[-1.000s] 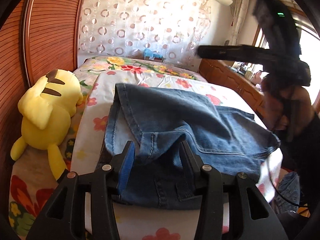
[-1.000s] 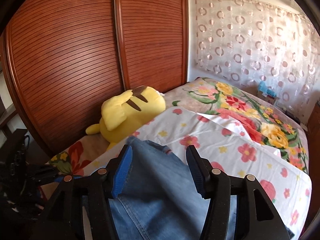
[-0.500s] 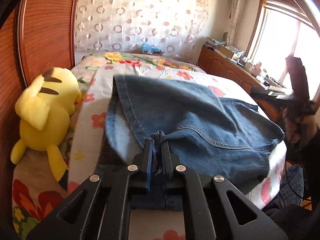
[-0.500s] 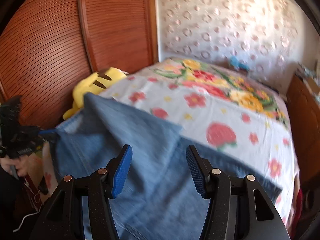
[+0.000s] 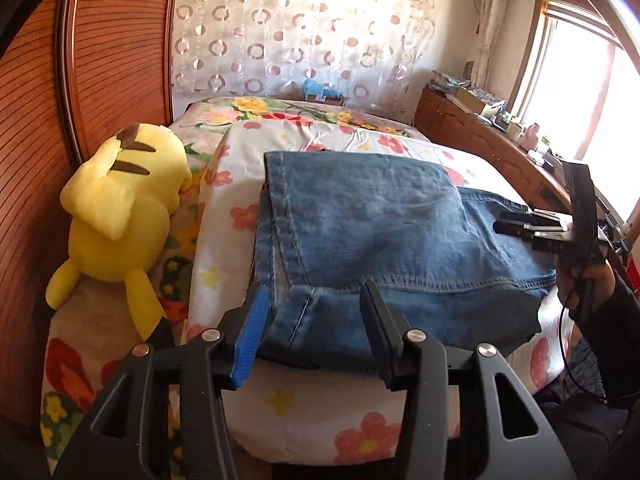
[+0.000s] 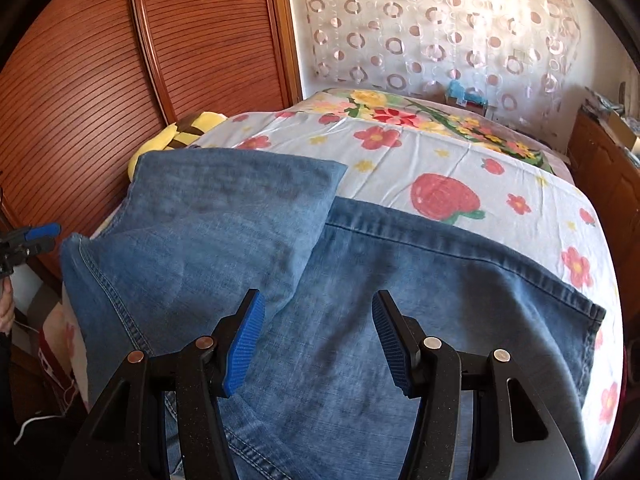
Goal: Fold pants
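Observation:
Blue denim pants [image 5: 372,224] lie on the flowered bed, with one part folded over onto the rest. In the left wrist view my left gripper [image 5: 316,312] is open, its jaws on either side of the near hem corner and gripping nothing. My right gripper [image 5: 520,226] shows at the right edge of that view, over the far side of the pants. In the right wrist view the pants [image 6: 360,280] fill the foreground and my right gripper [image 6: 318,320] is open just above the denim. My left gripper [image 6: 36,236] shows at the far left there.
A yellow plush toy [image 5: 120,216] lies on the bed's left side by the wooden slatted wall [image 5: 100,60]. The flowered sheet [image 6: 440,168] stretches behind the pants. A wooden cabinet [image 5: 480,140] with clutter runs along the right under a window.
My left gripper shut on the hem corner half a second ago and has now opened and let it go. The folded part now lies flat. My right gripper swung over the pants, staying open.

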Demonstrator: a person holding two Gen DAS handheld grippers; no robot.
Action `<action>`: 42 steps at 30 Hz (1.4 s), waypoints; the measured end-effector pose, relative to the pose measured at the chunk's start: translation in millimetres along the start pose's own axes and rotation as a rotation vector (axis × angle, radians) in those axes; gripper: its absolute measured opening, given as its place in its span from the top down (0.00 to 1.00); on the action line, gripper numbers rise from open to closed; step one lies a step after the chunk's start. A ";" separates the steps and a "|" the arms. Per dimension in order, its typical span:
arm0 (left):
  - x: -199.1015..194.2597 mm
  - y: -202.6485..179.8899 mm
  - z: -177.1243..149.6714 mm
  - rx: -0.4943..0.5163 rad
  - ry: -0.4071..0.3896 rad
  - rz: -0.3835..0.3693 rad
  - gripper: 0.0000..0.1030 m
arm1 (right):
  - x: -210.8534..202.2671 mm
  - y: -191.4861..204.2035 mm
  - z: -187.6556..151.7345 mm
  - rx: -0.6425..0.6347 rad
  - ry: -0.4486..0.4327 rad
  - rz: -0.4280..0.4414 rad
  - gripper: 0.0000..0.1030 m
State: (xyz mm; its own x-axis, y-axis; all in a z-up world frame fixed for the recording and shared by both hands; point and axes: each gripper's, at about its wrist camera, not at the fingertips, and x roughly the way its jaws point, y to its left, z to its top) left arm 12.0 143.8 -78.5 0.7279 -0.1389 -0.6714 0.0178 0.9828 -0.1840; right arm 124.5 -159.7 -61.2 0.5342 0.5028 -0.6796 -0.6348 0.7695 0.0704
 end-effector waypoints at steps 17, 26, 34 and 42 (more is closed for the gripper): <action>60.7 3.5 -4.4 0.016 0.125 0.071 0.55 | 20.4 15.0 -29.1 -0.013 0.014 -0.098 0.44; 57.5 -3.8 -12.3 0.021 0.108 0.064 0.72 | 19.2 11.9 -31.7 0.003 -0.002 -0.089 0.44; 66.9 -1.8 -4.8 0.022 0.125 0.071 0.71 | 19.3 13.2 -33.2 -0.013 -0.003 -0.103 0.44; 49.7 -6.9 3.5 0.039 0.046 0.089 0.94 | 18.2 11.8 -34.6 -0.003 -0.008 -0.090 0.44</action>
State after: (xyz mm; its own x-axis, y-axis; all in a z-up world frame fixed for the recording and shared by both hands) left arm 50.4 130.6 -108.1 0.6957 -0.0558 -0.7162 -0.0177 0.9953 -0.0948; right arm 107.5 -155.1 -97.9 0.5937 0.4350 -0.6770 -0.5859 0.8103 0.0069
